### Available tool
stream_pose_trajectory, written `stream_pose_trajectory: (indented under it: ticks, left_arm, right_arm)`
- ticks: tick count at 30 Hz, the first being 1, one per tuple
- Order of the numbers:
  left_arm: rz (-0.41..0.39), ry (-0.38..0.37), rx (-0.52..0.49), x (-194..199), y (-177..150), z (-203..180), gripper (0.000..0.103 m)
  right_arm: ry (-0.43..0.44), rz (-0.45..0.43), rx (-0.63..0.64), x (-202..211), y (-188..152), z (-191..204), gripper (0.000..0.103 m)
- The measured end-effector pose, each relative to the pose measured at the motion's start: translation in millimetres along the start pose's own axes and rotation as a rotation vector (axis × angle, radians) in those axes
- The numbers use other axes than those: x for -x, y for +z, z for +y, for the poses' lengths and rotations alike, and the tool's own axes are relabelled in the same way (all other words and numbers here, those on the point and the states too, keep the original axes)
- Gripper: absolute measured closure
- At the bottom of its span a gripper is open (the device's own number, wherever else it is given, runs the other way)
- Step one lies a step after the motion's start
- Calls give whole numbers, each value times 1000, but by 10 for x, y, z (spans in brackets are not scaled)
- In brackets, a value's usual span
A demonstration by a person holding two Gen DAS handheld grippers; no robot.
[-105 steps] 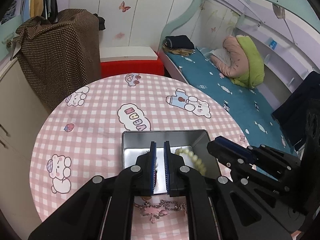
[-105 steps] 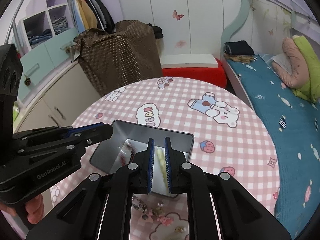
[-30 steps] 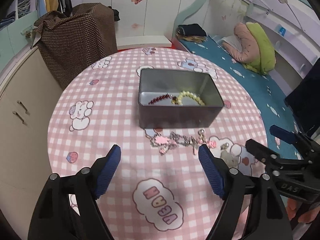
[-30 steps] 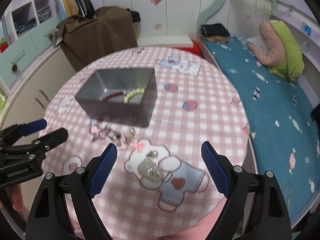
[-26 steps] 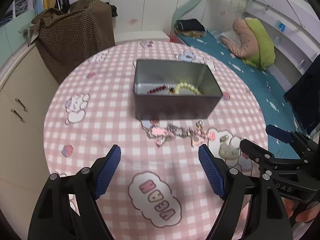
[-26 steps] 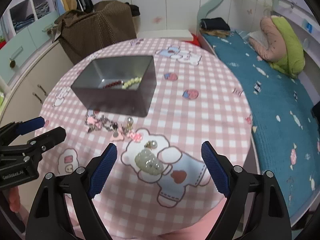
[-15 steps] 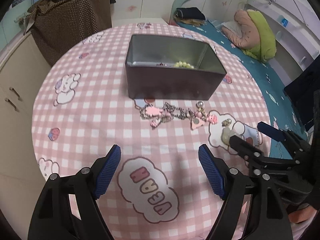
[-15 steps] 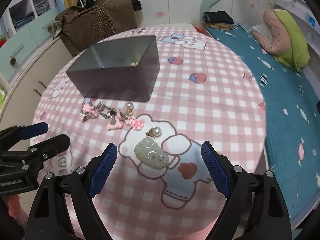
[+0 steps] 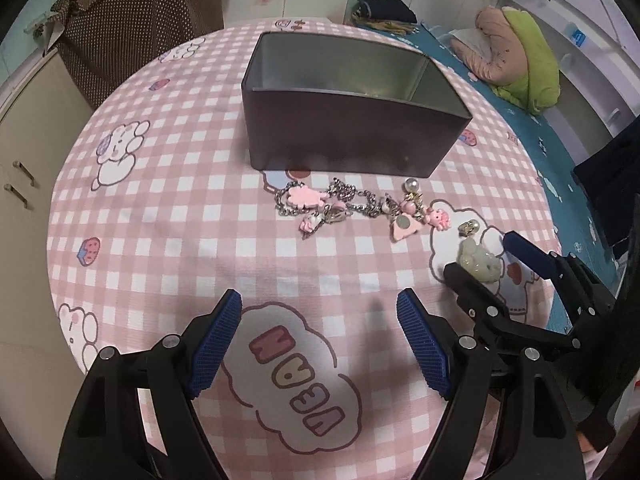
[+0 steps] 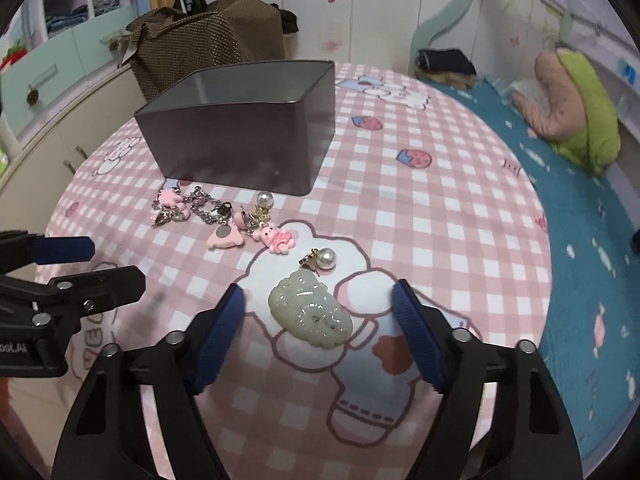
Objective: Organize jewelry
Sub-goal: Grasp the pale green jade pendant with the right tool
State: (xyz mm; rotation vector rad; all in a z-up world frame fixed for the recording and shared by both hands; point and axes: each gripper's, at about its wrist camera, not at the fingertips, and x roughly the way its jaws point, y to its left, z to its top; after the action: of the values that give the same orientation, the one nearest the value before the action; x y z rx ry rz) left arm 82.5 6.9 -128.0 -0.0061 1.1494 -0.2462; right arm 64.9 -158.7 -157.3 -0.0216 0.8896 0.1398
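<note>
A grey metal tin (image 9: 352,136) stands on the round pink checked table (image 9: 168,208); it also shows in the right wrist view (image 10: 244,140). In front of it lies a silver charm chain with pink charms (image 9: 332,204) (image 10: 208,210). A pale green jade pendant (image 10: 310,308) (image 9: 480,260) lies beside a pearl earring (image 10: 322,258); a second pearl earring (image 10: 262,204) lies near the tin. My right gripper (image 10: 318,334) is open, its fingers on either side of the pendant. My left gripper (image 9: 320,340) is open and empty over the front of the table.
A brown dotted bag (image 9: 132,28) stands behind the table on the left, above cream cabinets (image 9: 20,152). A bed with a teal sheet (image 10: 580,208) and pink and green pillows (image 10: 572,108) runs along the right.
Both grippers have come lower and closer to the table. The right gripper's open fingers now bracket the jade pendant. The tin's contents have dropped out of sight behind its wall.
</note>
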Motion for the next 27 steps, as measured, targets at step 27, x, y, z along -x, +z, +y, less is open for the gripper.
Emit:
stream_pose_trajectory:
  ticks: [27]
  left_arm:
    - [-13, -19, -28, -92, 147, -217, 25]
  right_arm:
    - [51, -75, -82, 214, 21, -152, 73]
